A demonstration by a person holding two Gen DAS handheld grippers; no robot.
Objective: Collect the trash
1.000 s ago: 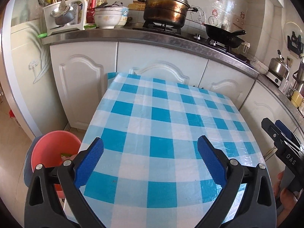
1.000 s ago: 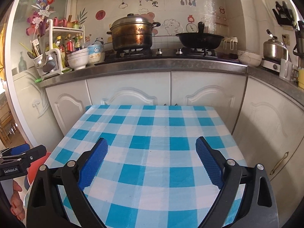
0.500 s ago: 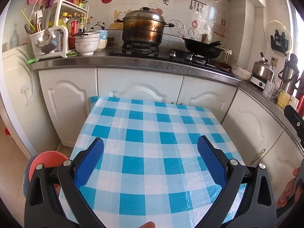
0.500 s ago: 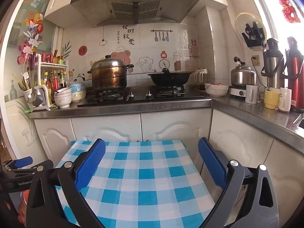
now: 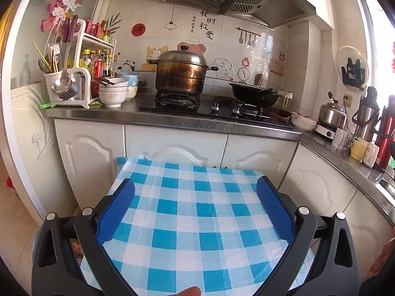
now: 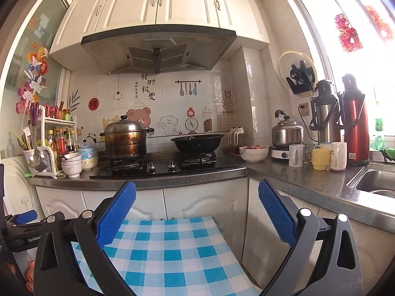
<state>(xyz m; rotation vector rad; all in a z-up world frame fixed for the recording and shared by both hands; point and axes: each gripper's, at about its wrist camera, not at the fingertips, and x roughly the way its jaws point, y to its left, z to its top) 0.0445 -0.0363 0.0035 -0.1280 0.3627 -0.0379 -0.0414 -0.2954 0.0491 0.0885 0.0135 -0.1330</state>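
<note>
My claws (image 5: 195, 194) (image 6: 197, 194), both spread and empty, have tilted up off the bare worktop (image 5: 197, 212); collecting appears done.

1. On the tiled wall (image 6: 222, 98) behind your stove, a black sticker reads 發財被愛 (image 6: 148, 89) — large characters in staggered columns, seen in both views.
2. Beside it runs a smaller column of characters (image 6: 136, 87), too small to read.
3. A round red sticker (image 6: 93, 103) on the same wall carries one character, 順.
4. The left gripper (image 6: 23, 231), at the left edge of your right wrist view, bears white lettering "GenRobo" (image 6: 34, 239) — the rest is hidden.
</note>
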